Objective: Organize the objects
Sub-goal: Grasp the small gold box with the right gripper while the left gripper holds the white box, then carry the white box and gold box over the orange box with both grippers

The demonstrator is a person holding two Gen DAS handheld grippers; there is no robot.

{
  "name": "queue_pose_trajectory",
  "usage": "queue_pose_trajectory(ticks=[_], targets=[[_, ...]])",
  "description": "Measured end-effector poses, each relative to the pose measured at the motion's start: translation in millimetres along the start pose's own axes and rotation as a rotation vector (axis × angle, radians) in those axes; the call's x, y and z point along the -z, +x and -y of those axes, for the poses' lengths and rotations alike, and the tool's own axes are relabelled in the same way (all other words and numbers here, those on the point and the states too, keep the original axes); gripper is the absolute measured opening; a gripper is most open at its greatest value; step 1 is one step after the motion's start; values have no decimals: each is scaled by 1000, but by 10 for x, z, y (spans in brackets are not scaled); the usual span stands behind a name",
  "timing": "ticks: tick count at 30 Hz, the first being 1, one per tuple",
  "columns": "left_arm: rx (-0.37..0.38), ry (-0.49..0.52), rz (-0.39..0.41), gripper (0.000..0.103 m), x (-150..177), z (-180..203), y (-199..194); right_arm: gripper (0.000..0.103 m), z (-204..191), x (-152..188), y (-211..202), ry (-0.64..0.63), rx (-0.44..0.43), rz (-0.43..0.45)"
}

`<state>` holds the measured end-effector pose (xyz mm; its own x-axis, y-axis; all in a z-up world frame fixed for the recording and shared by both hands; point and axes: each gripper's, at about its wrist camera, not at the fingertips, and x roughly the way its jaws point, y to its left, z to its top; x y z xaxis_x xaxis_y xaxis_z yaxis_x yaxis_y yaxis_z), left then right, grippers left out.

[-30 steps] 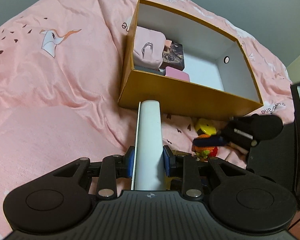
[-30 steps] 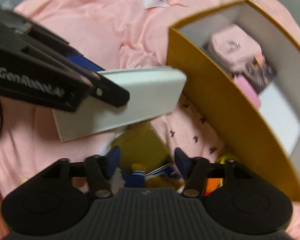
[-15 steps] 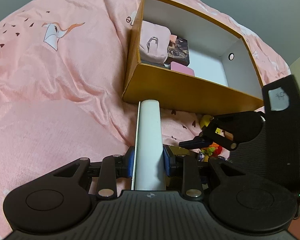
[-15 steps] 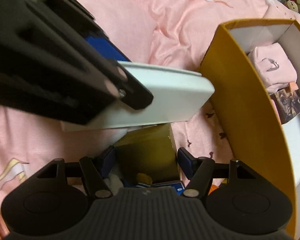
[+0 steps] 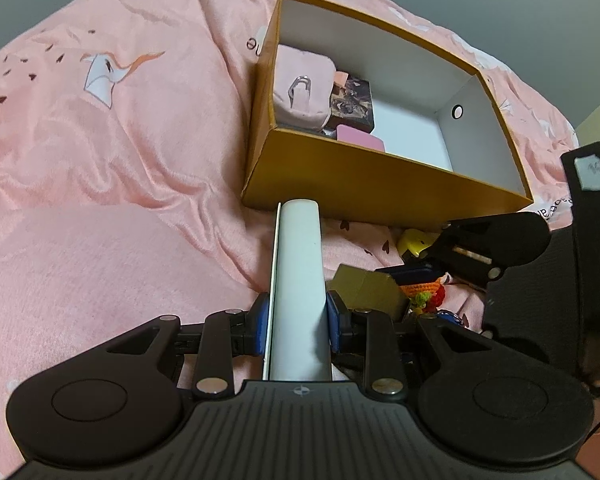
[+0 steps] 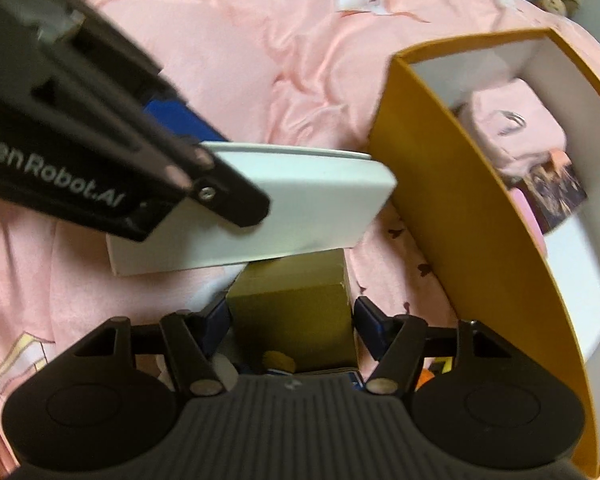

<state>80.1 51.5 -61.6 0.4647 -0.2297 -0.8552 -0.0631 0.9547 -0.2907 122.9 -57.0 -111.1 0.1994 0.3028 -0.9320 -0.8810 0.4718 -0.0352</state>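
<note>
My left gripper (image 5: 297, 322) is shut on a flat white box (image 5: 298, 280) and holds it on edge above the pink bedspread, its far end close to the near wall of the orange storage box (image 5: 380, 188). The white box also shows in the right wrist view (image 6: 292, 204). My right gripper (image 6: 292, 314) stands around a small olive-gold box (image 6: 296, 308); its jaws sit at the box's sides with a small gap on the right. The gold box (image 5: 370, 288) shows in the left wrist view too. The orange box (image 6: 452, 216) holds a pink pouch (image 5: 302, 88), a dark picture box (image 5: 352, 106) and a pink card (image 5: 360, 144).
A yellow toy (image 5: 416, 242), an orange crocheted toy (image 5: 424, 290) and a blue item (image 5: 410, 274) lie on the bedspread (image 5: 120, 160) right of the gold box. The right gripper's black body (image 5: 500, 246) is close on the right. A grey wall lies behind the bed.
My right gripper has moved forward over the gold box, which now sits between its fingers. My left gripper, still holding the white box, has shifted slightly relative to the orange box.
</note>
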Motion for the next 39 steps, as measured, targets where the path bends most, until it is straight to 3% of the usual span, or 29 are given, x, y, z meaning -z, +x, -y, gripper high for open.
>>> queue_pose_trajectory(ticks=[15, 26, 39], targets=[[49, 4, 103, 32, 12, 223, -333, 67, 421, 88, -581, 209, 56, 184], [119, 22, 177, 32, -85, 465, -532, 66, 436, 250, -1121, 289, 109, 249], [150, 75, 248, 32, -459, 902, -520, 66, 702, 338, -1585, 347, 244, 307]])
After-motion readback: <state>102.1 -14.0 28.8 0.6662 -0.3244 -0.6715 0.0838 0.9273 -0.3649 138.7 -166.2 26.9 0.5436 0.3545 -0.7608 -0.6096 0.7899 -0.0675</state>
